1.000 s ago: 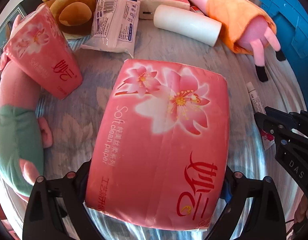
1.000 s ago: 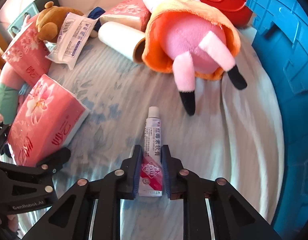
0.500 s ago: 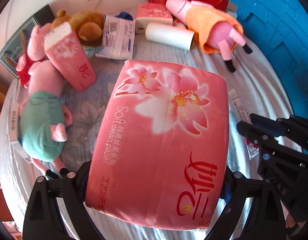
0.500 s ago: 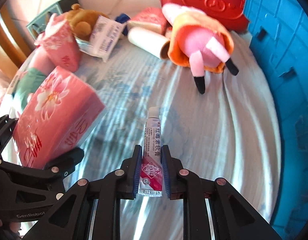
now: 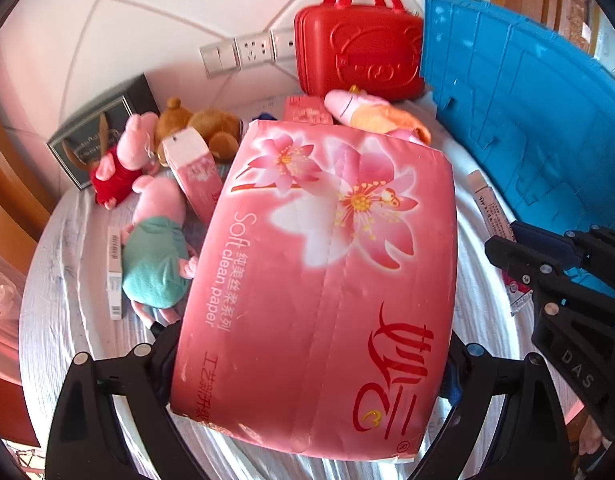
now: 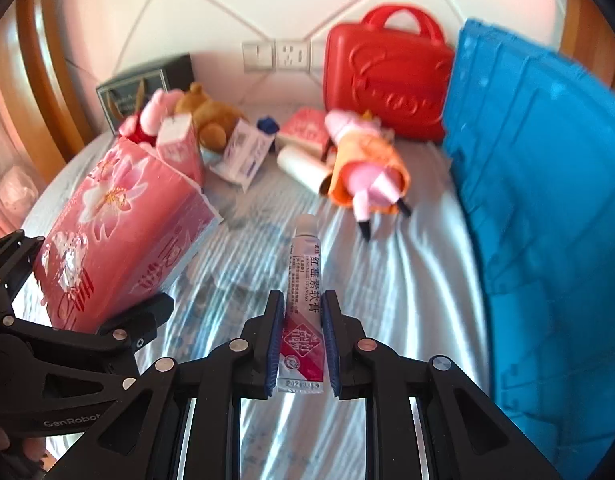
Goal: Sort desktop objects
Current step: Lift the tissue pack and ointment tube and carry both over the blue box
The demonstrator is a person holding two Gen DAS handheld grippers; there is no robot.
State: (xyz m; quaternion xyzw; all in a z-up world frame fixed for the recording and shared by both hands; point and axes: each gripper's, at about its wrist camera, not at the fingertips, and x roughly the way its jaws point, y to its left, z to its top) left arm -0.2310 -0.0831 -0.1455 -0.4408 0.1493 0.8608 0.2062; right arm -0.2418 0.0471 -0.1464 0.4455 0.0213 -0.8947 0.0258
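**Both loads in the air, the blue crate on my right**

My left fingers point(image 5: 311, 364) are clamped on the big pink soft-plastic pack of tissue paper printed with lilies point(image 5: 327, 264), one finger on each long side near its near end. The pack's long axis runs straight away from me, so most of its length sticks out ahead of the grip and hides the middle of the desk in the left wrist view. It hangs clear above the pale striped cloth on the desk point(image 6: 407, 280).

My right fingers point(image 6: 301, 336) are pressed together on the small white ointment tube with a red-and-pink label point(image 6: 305, 280). I hold it by its crimped tail; its cap points away from me, in line with the fingers, and it too is off the cloth.

The relation that matters, I judge, is the tall blue ribbed plastic crate point(image 6: 547, 220). It stands along the right edge of the desk, just beside my right hand and across that hand from my left. If the crate is where these go, the tube is the nearer load, and the pack would have to cross over the right gripper's side to reach it. The soft toys and the red plastic case point(image 6: 387, 84) lie far off against the wall, well apart from both hands.
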